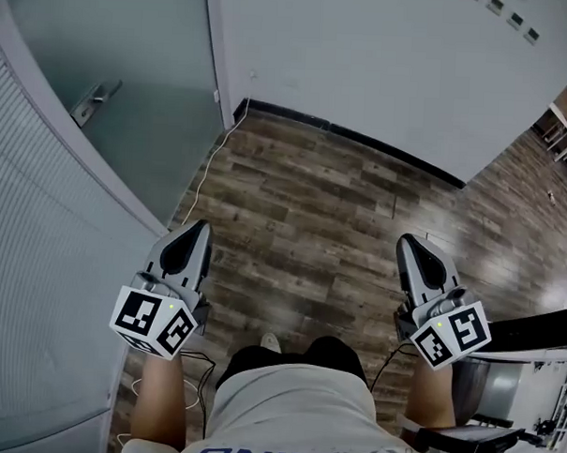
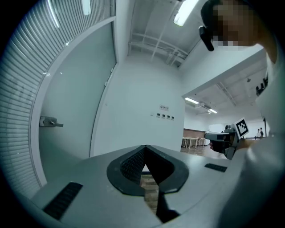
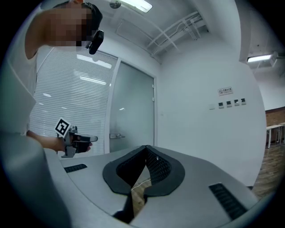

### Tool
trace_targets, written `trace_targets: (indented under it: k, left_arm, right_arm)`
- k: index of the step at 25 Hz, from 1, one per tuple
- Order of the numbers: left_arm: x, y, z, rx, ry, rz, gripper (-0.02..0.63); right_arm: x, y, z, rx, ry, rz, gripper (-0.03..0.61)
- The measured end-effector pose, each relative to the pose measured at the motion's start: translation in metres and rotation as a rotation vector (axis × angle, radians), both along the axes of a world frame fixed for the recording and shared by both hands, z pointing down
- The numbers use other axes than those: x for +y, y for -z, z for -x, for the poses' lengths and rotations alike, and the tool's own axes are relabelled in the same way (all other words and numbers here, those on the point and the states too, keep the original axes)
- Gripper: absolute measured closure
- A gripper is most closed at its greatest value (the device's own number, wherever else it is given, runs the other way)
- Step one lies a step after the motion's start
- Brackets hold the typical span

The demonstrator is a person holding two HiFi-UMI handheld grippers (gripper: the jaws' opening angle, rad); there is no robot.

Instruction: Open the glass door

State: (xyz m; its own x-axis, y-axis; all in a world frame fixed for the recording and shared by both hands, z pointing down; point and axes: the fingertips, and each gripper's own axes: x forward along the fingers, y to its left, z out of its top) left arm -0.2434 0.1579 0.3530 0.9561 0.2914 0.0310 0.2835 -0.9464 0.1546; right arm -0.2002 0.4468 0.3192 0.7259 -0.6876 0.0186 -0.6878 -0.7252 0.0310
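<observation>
The frosted glass door (image 1: 130,83) stands closed at the upper left, with a metal lever handle (image 1: 94,101) on it. My left gripper (image 1: 201,226) is held level over the wood floor, short of the door, its jaws shut on nothing. My right gripper (image 1: 407,240) is alongside it to the right, also shut and empty. In the left gripper view the door (image 2: 75,98) and its handle (image 2: 50,122) lie ahead to the left of the closed jaw tips (image 2: 145,147). The right gripper view shows the door (image 3: 133,111), the handle (image 3: 116,136) and the left gripper (image 3: 78,141).
A ribbed glass partition (image 1: 29,257) runs along the left. A white wall (image 1: 384,66) with a black baseboard (image 1: 362,140) faces me. A thin white cable (image 1: 211,157) trails across the wood floor (image 1: 302,222) by the door. Metal furniture (image 1: 529,410) stands at the lower right.
</observation>
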Motion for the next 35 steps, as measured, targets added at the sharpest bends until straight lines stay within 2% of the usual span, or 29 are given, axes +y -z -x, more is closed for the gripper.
trace_targets:
  k: [6,15,26,30,35]
  left_arm:
    - [-0.024,-0.001,-0.030,-0.001,0.050,-0.001,0.614]
    - [-0.060,0.015,-0.084,0.006,0.208,-0.015,0.614]
    - [-0.080,0.035,-0.202,-0.005,0.400,-0.023,0.614]
    - [-0.076,0.041,-0.243,0.007,0.441,-0.019,0.614]
    - [-0.086,0.036,-0.253,-0.032,0.523,-0.045,0.614]
  right_arm:
    - [-0.034,-0.003,-0.047,-0.013,0.066,-0.006,0.577]
    - [-0.087,0.004,-0.148,-0.011,0.233,-0.037,0.577]
    - [-0.126,0.016,-0.317,-0.033,0.412,-0.055,0.577]
    - [-0.137,0.016,-0.369,-0.040,0.476,-0.056,0.577]
    - [-0.172,0.006,-0.399,-0.072,0.576,-0.073,0.577]
